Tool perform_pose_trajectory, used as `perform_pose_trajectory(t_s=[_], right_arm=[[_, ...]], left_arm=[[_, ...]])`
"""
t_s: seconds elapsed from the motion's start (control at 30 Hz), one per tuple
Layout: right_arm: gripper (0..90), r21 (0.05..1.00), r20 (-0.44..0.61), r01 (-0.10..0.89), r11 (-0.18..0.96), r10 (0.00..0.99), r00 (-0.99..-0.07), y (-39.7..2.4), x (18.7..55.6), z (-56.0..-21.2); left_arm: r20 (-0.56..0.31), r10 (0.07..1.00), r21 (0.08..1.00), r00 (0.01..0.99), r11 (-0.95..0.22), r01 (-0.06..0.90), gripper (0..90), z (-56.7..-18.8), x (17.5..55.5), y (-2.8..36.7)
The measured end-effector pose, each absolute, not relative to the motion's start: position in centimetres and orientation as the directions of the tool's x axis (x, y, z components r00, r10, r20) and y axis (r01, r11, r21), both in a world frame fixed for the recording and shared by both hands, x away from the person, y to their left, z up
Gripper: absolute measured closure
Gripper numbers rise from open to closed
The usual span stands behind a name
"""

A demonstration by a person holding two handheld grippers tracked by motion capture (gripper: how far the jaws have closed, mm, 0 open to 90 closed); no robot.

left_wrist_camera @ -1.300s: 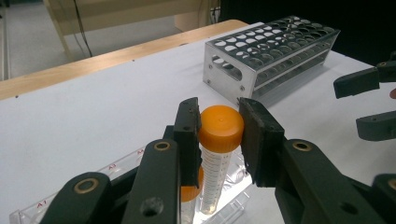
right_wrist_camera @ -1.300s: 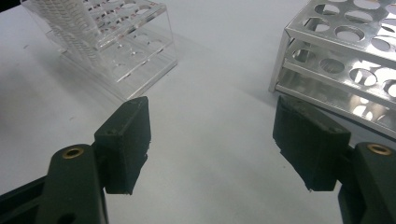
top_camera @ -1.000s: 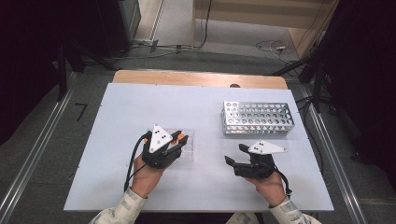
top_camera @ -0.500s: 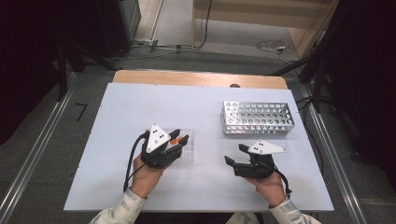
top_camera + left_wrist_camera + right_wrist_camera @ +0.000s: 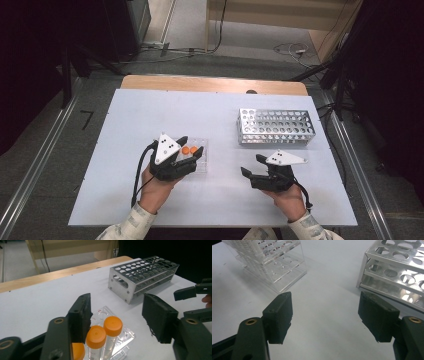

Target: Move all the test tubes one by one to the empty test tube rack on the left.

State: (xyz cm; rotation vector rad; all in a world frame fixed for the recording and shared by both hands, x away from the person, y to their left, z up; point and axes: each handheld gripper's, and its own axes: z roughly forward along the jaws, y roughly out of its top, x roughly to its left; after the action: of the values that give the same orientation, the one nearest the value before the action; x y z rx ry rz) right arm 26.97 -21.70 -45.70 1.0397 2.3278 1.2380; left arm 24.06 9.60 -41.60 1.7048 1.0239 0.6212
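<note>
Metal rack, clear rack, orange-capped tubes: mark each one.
metal rack (image 5: 275,126), high view, perforated top plate.
clear rack (image 5: 284,268), right gripper view, front wall.
orange-capped tubes (image 5: 113,325), left gripper view, cap of the right tube.

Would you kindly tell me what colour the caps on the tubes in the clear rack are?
Orange; the tube caps show best in the left gripper view.

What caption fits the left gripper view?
Open left tool over orange-capped tubes in a clear rack, metal rack behind.
</note>
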Motion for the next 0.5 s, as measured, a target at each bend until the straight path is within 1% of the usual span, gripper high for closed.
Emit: perform_pose_trajectory(t_s=[0.17,0.33,0.5], right_arm=[[26.6,0.812,0.063,0.456,0.364,0.721,-0.690,-21.70,26.96,-45.71],[26.6,0.812,0.063,0.456,0.364,0.723,-0.688,-21.74,27.01,-45.73],[26.6,0.814,0.063,0.457,0.358,0.728,-0.682,-21.88,27.09,-45.72]], left_arm=[[-0.070,0.865,0.931,0.496,-0.122,0.344,33.0,-41.57,24.08,9.82],[-0.066,0.869,0.932,0.491,-0.122,0.341,32.8,-41.56,23.93,10.08],[-0.066,0.873,0.932,0.484,-0.119,0.342,28.7,-41.49,23.68,10.43]])
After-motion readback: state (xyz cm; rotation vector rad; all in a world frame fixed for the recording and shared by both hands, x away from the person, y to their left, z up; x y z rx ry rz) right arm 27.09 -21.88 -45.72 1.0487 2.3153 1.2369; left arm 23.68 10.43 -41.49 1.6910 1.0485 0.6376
